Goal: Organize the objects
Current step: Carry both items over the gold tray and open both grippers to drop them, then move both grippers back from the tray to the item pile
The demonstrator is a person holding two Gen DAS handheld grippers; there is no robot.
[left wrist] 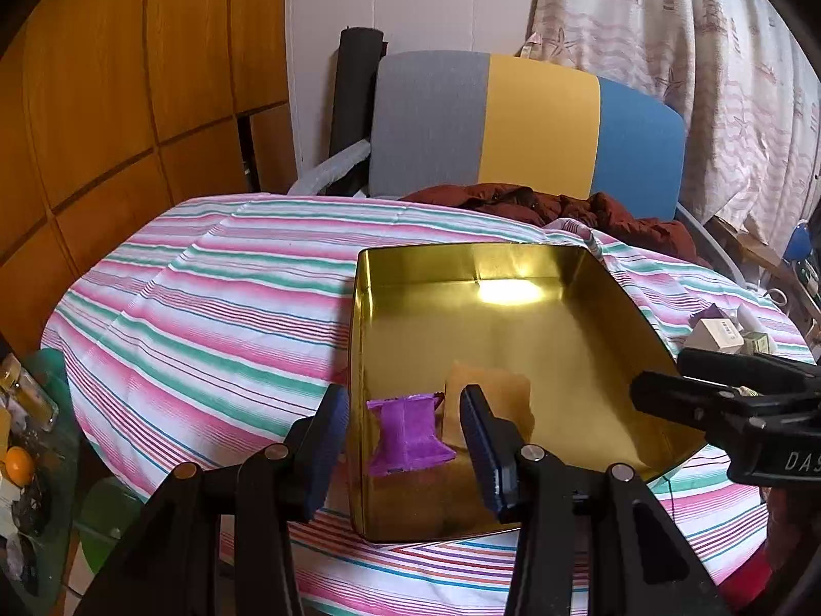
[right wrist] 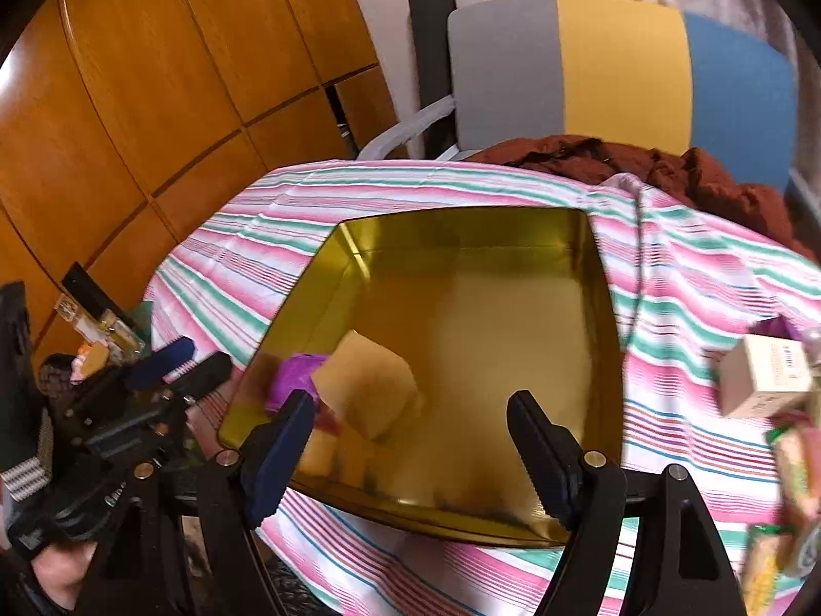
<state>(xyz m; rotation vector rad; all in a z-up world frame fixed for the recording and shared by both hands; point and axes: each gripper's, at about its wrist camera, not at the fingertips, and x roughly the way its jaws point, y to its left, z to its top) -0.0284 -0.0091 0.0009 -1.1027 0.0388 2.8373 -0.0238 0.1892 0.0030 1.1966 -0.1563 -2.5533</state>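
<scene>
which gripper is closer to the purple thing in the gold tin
Left. The left gripper hangs open right over the purple piece, a finger on either side. The right gripper is open farther right, over the tin's bare floor.

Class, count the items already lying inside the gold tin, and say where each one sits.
2. A purple piece lies in the gold tin's near-left corner, and a tan block sits just right of it. The reflective walls may hide others.

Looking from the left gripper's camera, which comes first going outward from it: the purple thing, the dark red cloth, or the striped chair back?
1. Purple object, between the left gripper's open fingers, inside the gold tray.
2. Dark red cloth, at the table's far edge.
3. Striped chair back, behind the cloth.
</scene>
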